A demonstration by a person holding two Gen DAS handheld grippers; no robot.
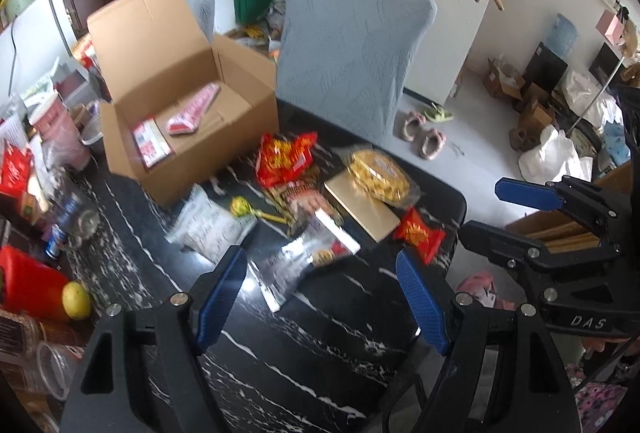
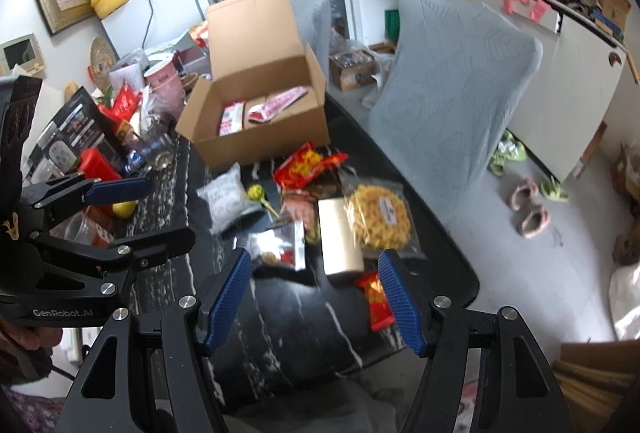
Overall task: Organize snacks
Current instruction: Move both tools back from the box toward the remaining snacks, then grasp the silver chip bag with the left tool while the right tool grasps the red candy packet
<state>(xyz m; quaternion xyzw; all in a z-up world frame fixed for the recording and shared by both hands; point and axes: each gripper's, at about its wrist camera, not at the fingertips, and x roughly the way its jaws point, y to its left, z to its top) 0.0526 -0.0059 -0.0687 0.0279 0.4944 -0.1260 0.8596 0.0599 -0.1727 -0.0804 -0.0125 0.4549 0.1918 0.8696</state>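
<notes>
Two grippers hung over the black marble table (image 1: 320, 333), both w/ jaws spread wide and nothing between them. Best approach, imo: take one packet at a time, come down flat, pinch a crimped edge rather than the puffy middle, then lift clear before swinging to the cardboard box (image 1: 192, 149), which already held a couple of red-and-white packs. Left gripper (image 1: 320, 297) sat just short of the silver foil pouch (image 1: 296, 261), the closest pick; white pillow bag (image 1: 208, 229) lay to its left. Right gripper (image 2: 316, 297) had the small red packet (image 2: 374, 299) right by its right finger, gold box (image 2: 340, 237) and yellow snack bag (image 2: 380, 217) beyond. Box stood well apart at the far end.
</notes>
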